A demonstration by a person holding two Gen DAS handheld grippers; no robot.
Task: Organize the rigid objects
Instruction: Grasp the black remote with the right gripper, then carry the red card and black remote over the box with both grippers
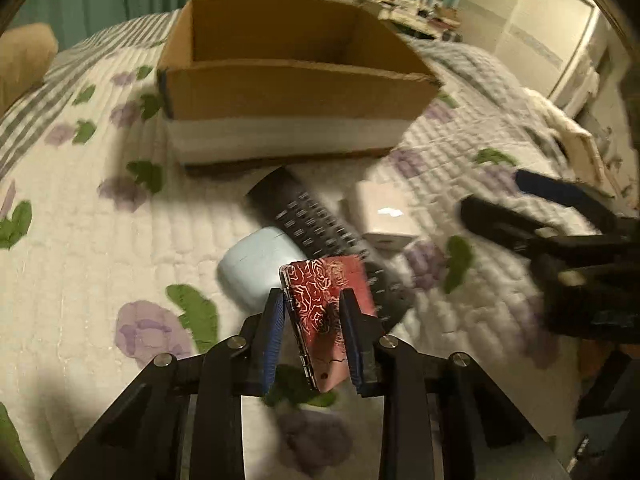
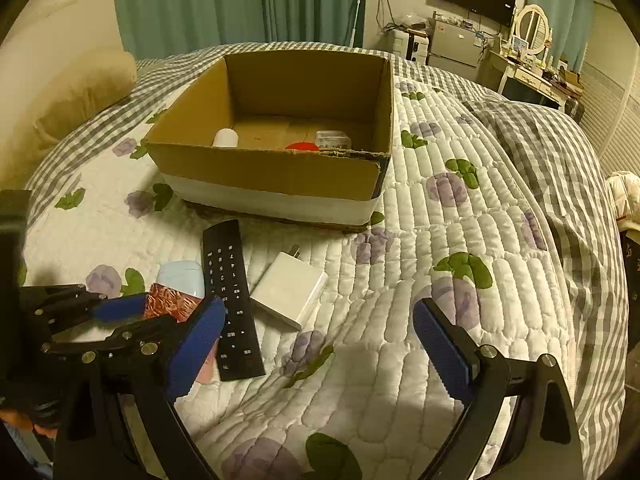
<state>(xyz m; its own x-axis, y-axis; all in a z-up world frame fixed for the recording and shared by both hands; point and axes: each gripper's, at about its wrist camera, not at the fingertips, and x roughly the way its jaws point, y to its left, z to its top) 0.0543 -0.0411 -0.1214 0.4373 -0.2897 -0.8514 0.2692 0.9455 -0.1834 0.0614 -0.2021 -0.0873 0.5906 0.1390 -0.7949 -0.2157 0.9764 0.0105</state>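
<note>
My left gripper (image 1: 314, 340) is shut on a red rose-patterned case (image 1: 324, 304) and holds it just above the quilt; it also shows in the right wrist view (image 2: 172, 302). Ahead of it lie a black remote (image 2: 232, 300), a white charger (image 2: 290, 288) and a pale blue case (image 2: 180, 276). My right gripper (image 2: 320, 344) is open and empty, above the quilt in front of the charger. The open cardboard box (image 2: 264, 172) stands behind them and holds a white bottle (image 2: 225, 138), a red lid (image 2: 301, 146) and a clear container (image 2: 332, 139).
A floral quilt (image 2: 400, 360) covers the bed. A beige pillow (image 2: 80, 96) lies at the far left. A grey checked blanket (image 2: 552, 152) is bunched at the right. A dresser with a mirror (image 2: 532, 28) stands beyond the bed.
</note>
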